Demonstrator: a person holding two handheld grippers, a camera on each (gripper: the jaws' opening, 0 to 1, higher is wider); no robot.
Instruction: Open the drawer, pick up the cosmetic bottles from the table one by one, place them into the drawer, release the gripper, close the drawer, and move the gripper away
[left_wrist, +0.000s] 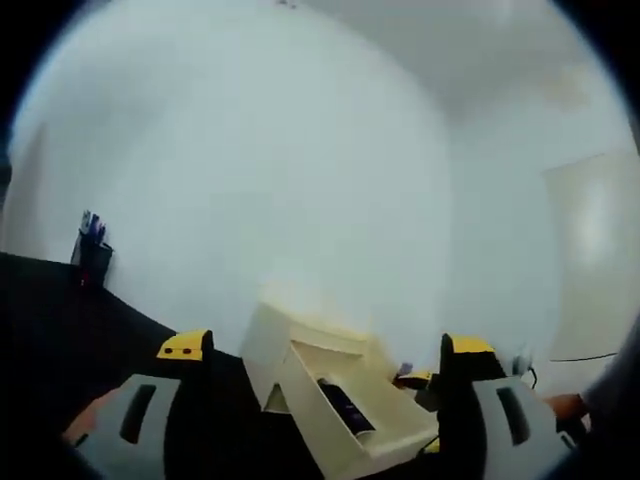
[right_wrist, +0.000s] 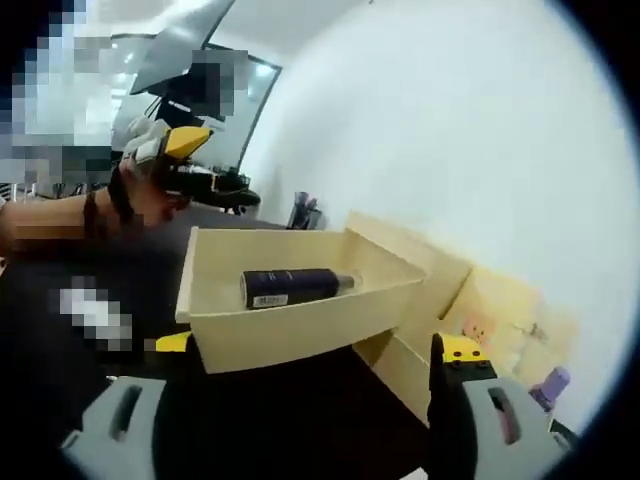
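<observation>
1. left gripper view: the left tongs (left_wrist: 325, 350) stand apart with nothing between them, held above the dark table (left_wrist: 60, 320).
2. beyond them the cream drawer (left_wrist: 395, 440) is pulled out of its cream cabinet (left_wrist: 265, 345); a dark cosmetic bottle (left_wrist: 345, 405) lies on its side inside the drawer.
3. a dark pen holder (left_wrist: 92, 258) stands far off on the table by the white wall.
4. right gripper view: the right tongs (right_wrist: 315, 345) are apart and hold nothing, just in front of the drawer (right_wrist: 290, 335).
5. the dark bottle (right_wrist: 295, 285) lies across the drawer floor, cap to the right.
6. a purple bottle (right_wrist: 552, 385) shows at the lower right, beside the cabinet (right_wrist: 500, 310).
7. the left tongs (right_wrist: 180, 140) appear upper left in a person's hand (right_wrist: 140, 205).
</observation>
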